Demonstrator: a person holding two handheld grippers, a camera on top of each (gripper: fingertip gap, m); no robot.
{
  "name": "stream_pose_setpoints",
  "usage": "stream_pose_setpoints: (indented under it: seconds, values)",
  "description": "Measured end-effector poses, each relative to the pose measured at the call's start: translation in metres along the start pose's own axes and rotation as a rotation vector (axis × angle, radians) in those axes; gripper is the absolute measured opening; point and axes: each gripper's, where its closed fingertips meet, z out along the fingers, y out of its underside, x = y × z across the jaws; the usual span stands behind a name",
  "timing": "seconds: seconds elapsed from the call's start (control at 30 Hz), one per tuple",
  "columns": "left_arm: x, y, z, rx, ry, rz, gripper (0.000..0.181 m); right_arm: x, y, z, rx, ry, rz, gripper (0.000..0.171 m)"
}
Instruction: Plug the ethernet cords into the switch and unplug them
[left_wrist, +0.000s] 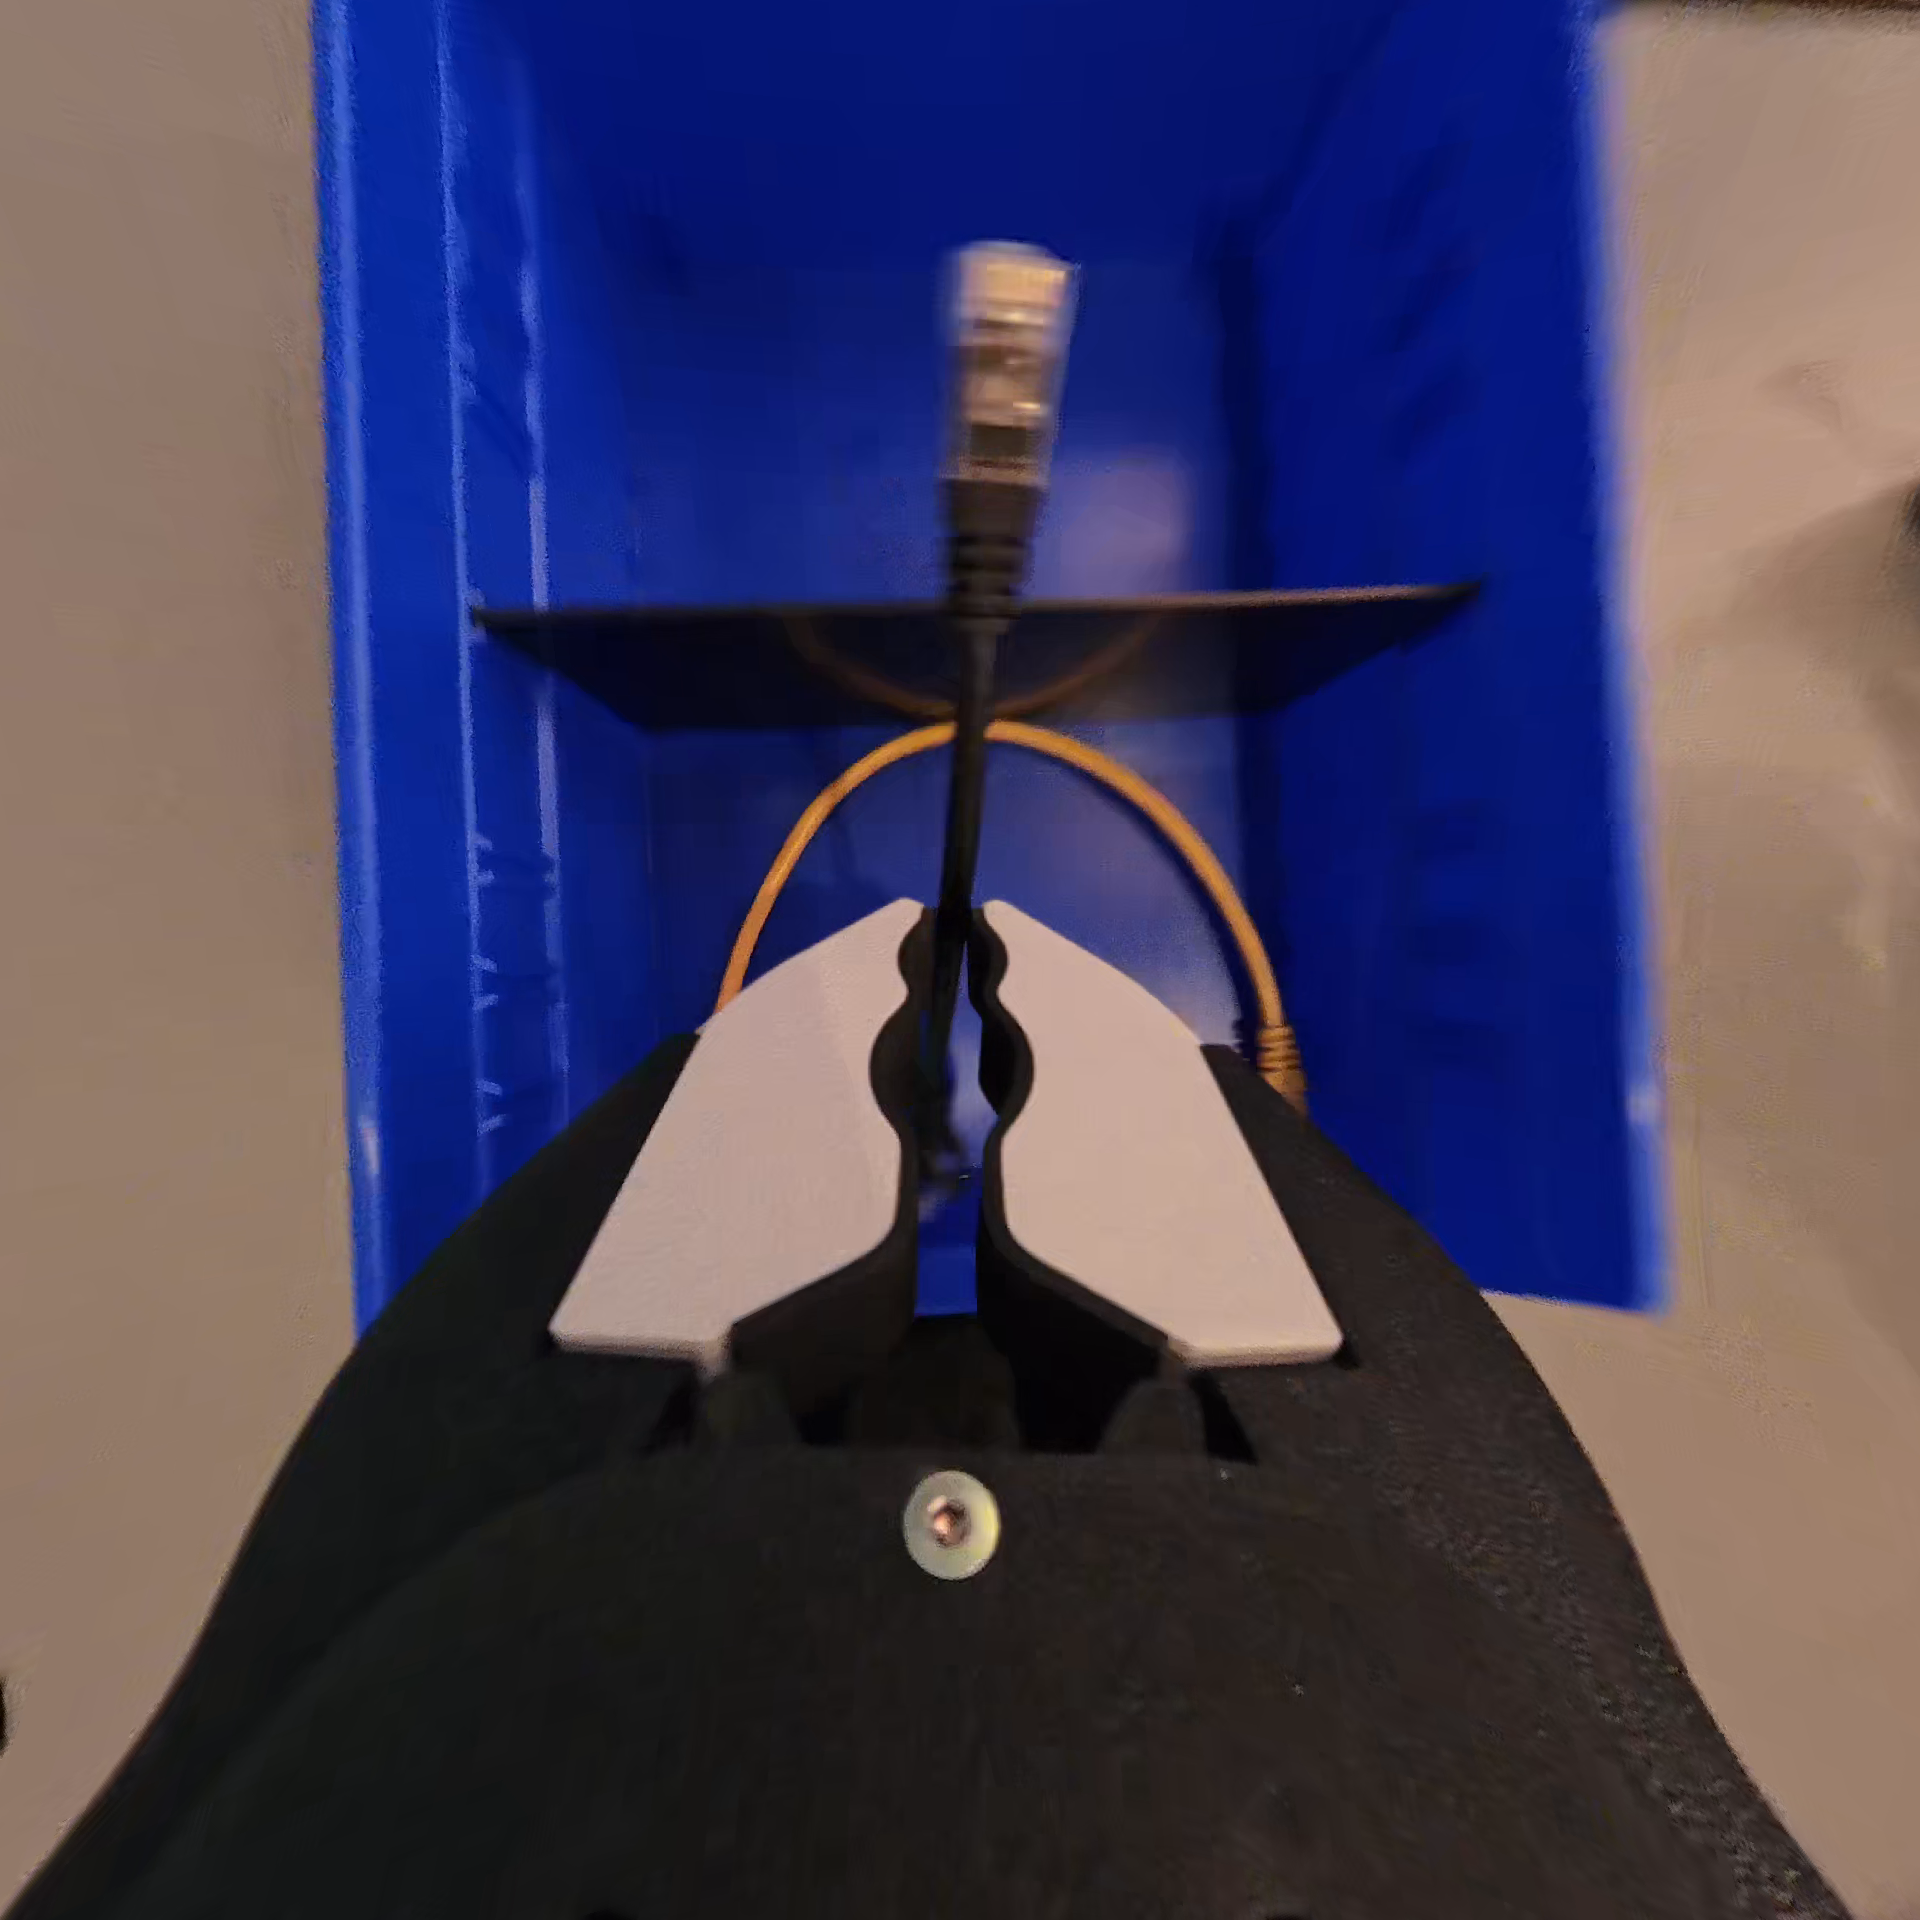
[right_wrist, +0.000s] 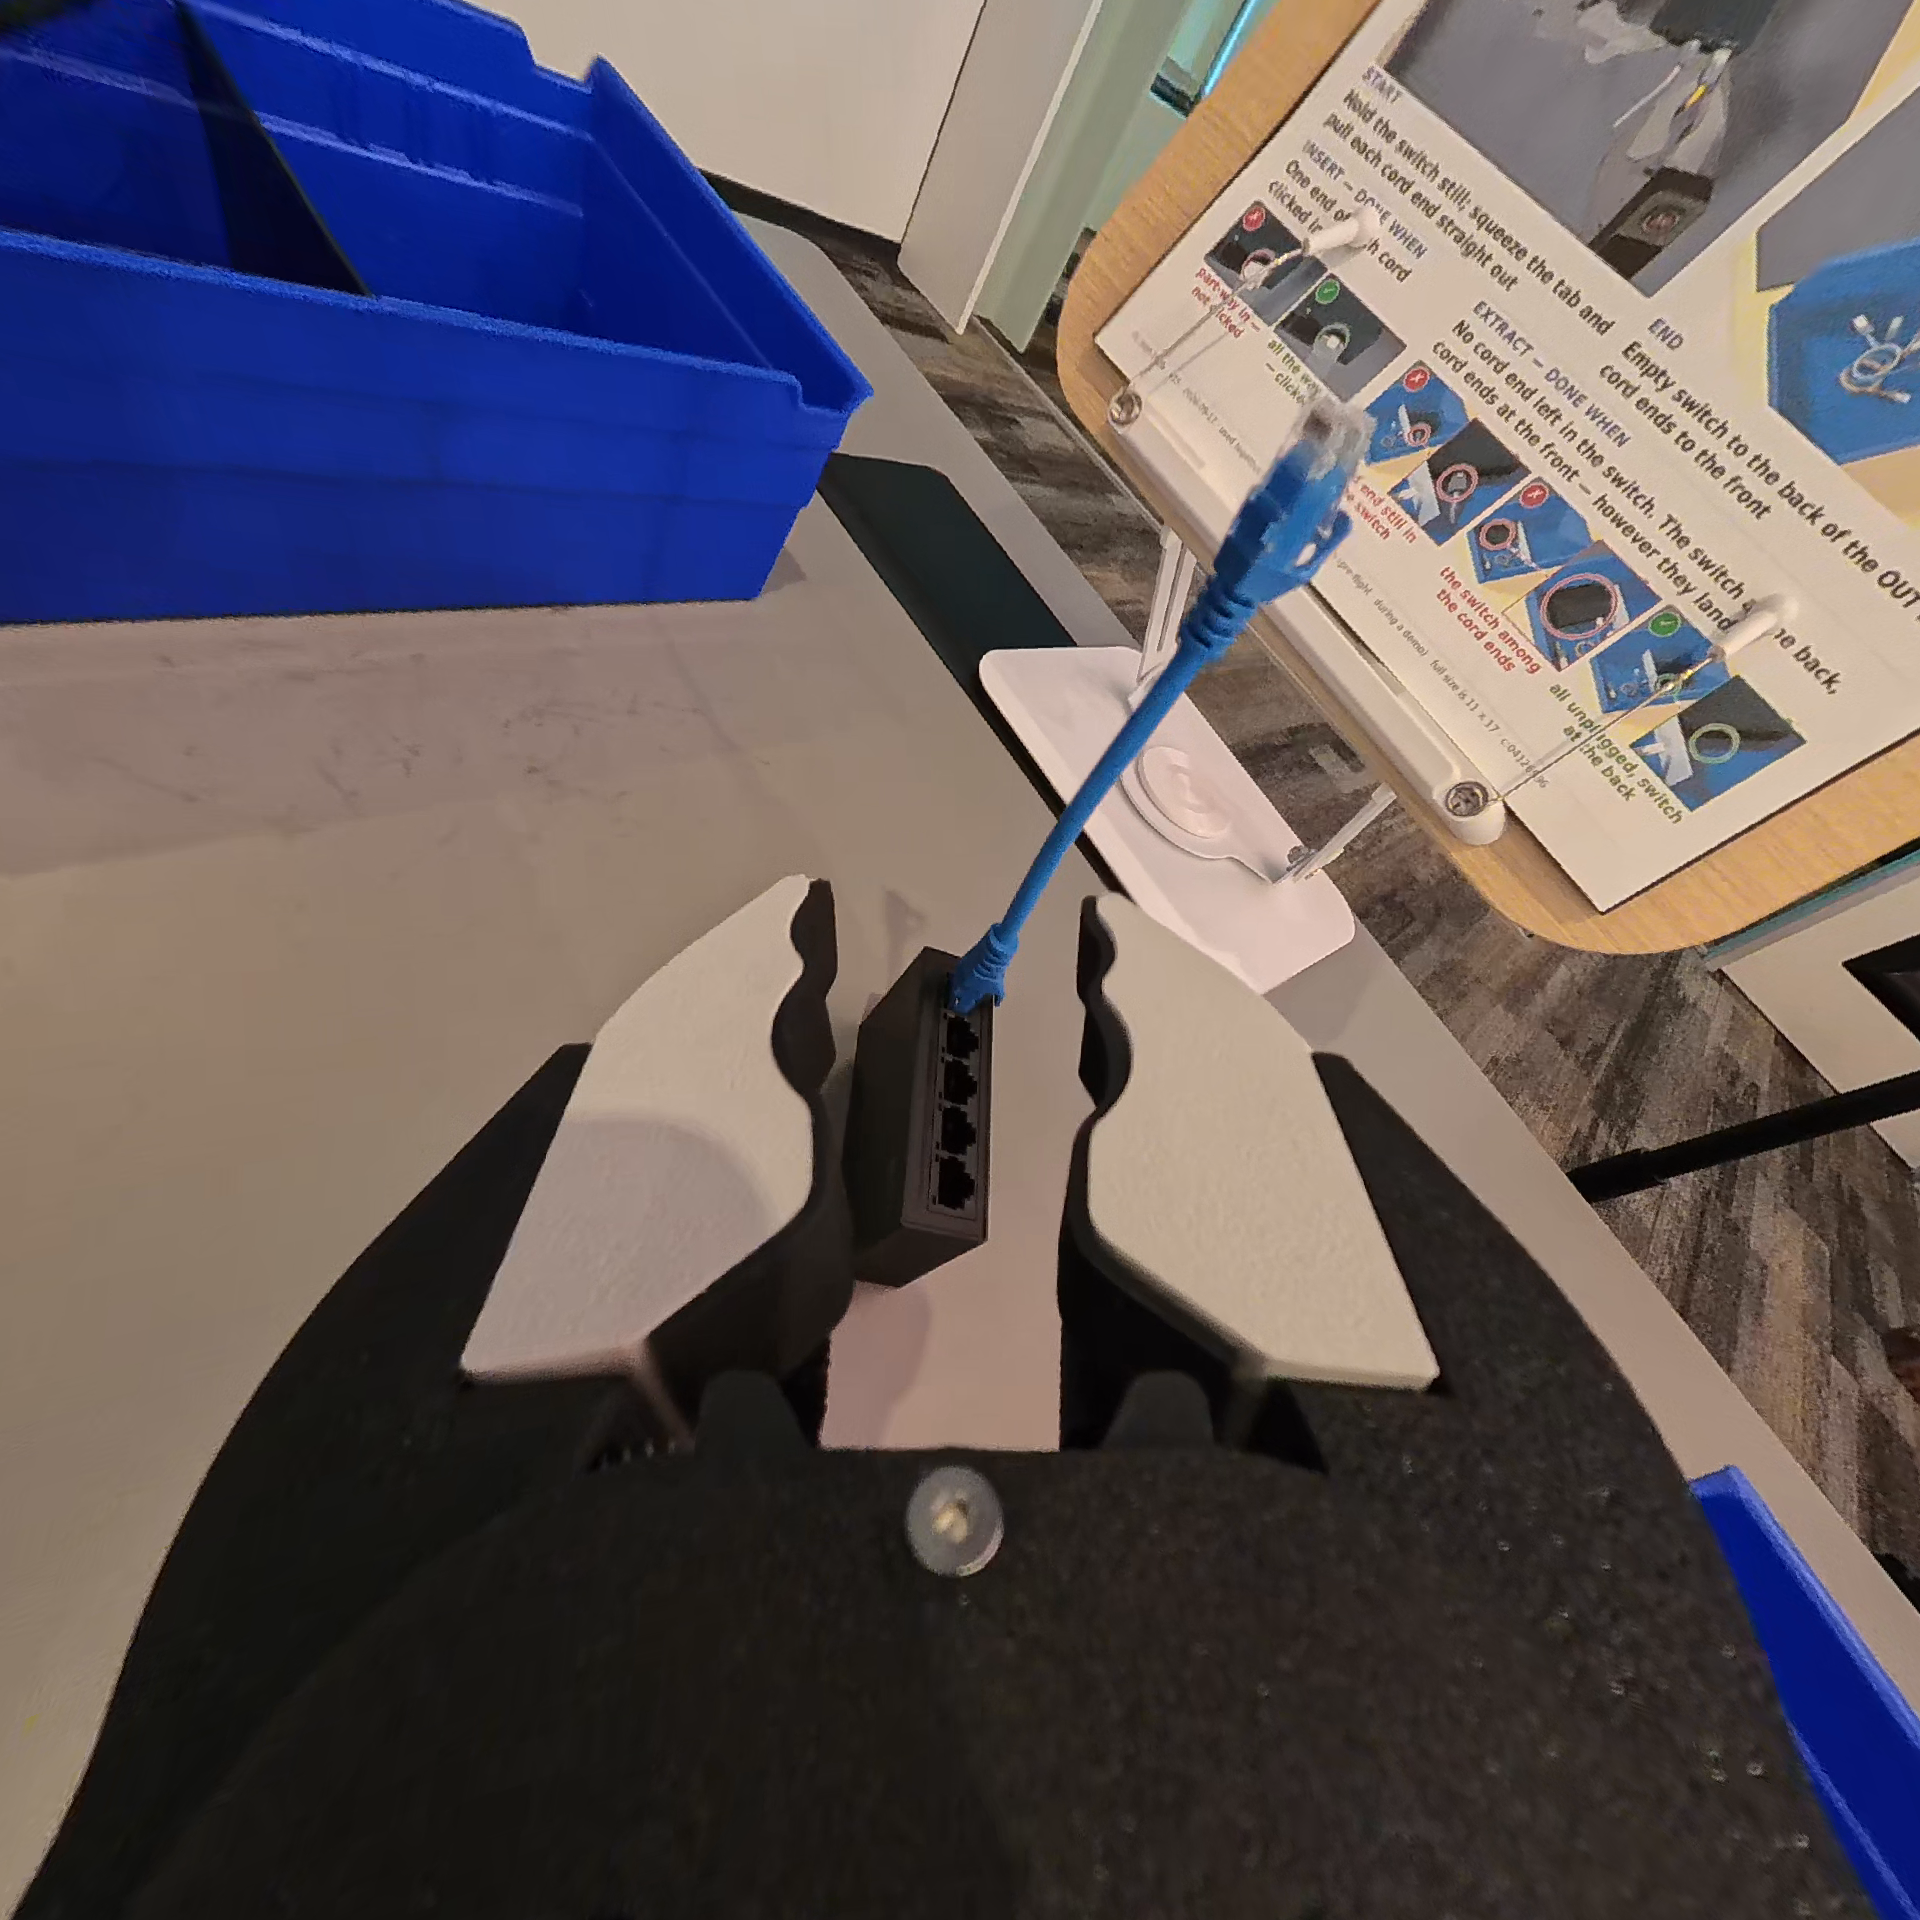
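Note:
In the left wrist view my left gripper (left_wrist: 951, 914) is shut on a black ethernet cord (left_wrist: 971, 790) above a blue bin (left_wrist: 447, 623). The cord's clear plug (left_wrist: 1008, 343) sticks out ahead of the fingers, blurred. An orange cord (left_wrist: 1143, 790) loops in the bin below. In the right wrist view my right gripper (right_wrist: 956, 894) is open around a black switch (right_wrist: 904, 1132) on the grey table (right_wrist: 416, 883). The switch lies against the left finger, with bare table showing between it and the right finger. A blue cord (right_wrist: 1122, 748) is plugged into the switch's far port; its free plug (right_wrist: 1309, 468) hangs in the air.
A black divider (left_wrist: 727, 665) crosses the bin. A blue bin (right_wrist: 416, 468) stands at the table's far left. A white stand (right_wrist: 1091, 727) at the table's right edge carries a board with an instruction sheet (right_wrist: 1558, 416). Another blue edge (right_wrist: 1829, 1714) shows at lower right. The grippers' ends are close to 35 cm from one another.

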Motion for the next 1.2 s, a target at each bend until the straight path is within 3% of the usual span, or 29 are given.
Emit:
stream_pose_setpoints:
  seconds: [0.2,0.3,0.5,0.73,0.9,1.03,1.1,1.2]
  values:
    - [0.043,-0.035,-0.055,0.183,0.156,0.147,0.005,-0.01,-0.024,-0.008,0.088,-0.04,0.03,0.042]
    - [0.083,-0.036,-0.072,0.228,0.272,0.271,0.005,-0.031,-0.056,-0.021,0.226,-0.175,0.095,0.043]
    - [0.196,-0.009,-0.117,0.302,0.671,0.548,0.005,-0.068,-0.118,-0.069,0.508,-0.552,0.282,0.044]
    - [0.272,0.032,-0.154,0.256,1.088,0.669,0.005,-0.067,-0.134,-0.118,0.755,-0.869,0.379,0.04]
    - [0.292,0.046,-0.165,0.242,1.203,0.715,0.005,-0.073,-0.134,-0.147,0.842,-1.044,0.347,0.04]
    - [0.298,0.052,-0.161,0.215,1.203,0.742,0.005,-0.082,-0.139,-0.157,0.874,-1.102,0.314,0.039]
    - [0.299,0.054,-0.159,0.21,1.202,0.743,0.005,-0.086,-0.139,-0.163,0.877,-1.15,0.307,0.014]
    - [0.296,0.045,-0.148,0.244,1.137,0.718,0.005,-0.084,-0.139,-0.152,0.81,-1.08,0.309,0.013]
